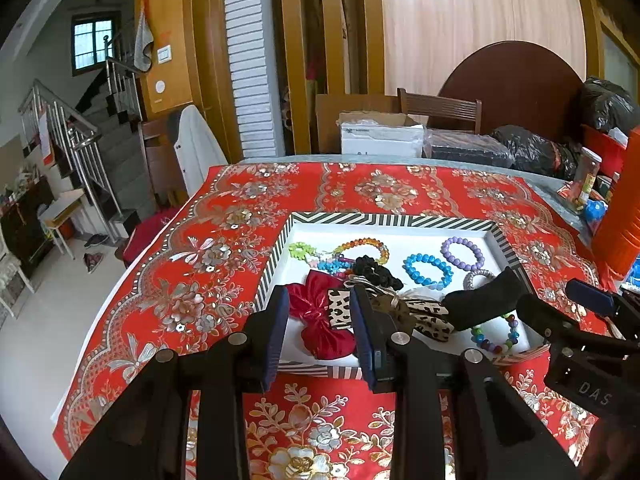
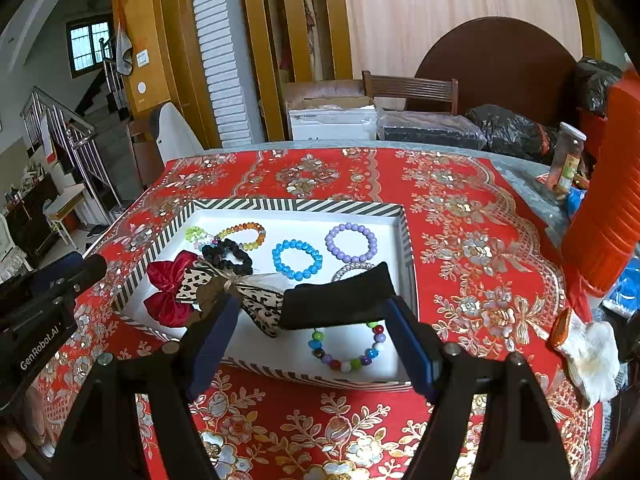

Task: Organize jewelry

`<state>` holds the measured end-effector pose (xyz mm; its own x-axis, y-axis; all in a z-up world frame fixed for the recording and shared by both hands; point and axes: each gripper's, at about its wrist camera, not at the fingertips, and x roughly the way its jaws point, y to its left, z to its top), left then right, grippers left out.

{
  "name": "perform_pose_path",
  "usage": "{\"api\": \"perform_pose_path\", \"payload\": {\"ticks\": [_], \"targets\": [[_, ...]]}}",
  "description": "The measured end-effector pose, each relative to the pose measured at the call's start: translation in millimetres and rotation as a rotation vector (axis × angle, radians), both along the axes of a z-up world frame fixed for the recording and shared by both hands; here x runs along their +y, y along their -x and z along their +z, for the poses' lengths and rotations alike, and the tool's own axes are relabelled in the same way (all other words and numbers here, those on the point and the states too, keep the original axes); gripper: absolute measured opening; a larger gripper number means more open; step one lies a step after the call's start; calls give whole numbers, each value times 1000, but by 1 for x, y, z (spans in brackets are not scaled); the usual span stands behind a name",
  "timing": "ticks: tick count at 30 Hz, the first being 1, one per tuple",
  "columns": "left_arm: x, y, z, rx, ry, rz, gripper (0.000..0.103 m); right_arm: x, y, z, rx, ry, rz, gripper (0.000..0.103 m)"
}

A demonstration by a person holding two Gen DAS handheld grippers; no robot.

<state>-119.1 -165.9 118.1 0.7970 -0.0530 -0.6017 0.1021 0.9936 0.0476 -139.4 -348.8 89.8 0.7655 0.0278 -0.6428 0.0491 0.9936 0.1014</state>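
Observation:
A striped-rim white tray (image 1: 384,220) (image 2: 296,205) sits on the red floral cloth. In it lie a red bow (image 1: 320,320) (image 2: 168,296), a leopard-print bow (image 2: 256,300), a black scrunchie (image 2: 228,254), a black pouch (image 2: 340,296), and blue (image 2: 276,258), purple (image 2: 329,242), amber (image 2: 240,227) and multicoloured (image 2: 346,366) bead bracelets. My left gripper (image 1: 320,312) hovers over the tray's near left edge, jaws apart, with the red bow lying beyond them. My right gripper (image 2: 312,320) stands wide open over the near edge, facing the pouch and the multicoloured bracelet.
An orange ribbed container (image 2: 608,200) and a jar (image 2: 566,156) stand at the table's right side. A white crumpled cloth (image 2: 592,356) lies near the right edge. Boxes and black bags crowd the far side behind the table.

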Motion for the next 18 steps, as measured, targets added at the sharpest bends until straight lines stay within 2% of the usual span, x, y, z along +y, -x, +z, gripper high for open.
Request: {"api": "perform_pose_path", "payload": {"ticks": [18], "targets": [[0,1,-1,-2,-1,0,24,4,0,-2,11,8,13,79]]}}
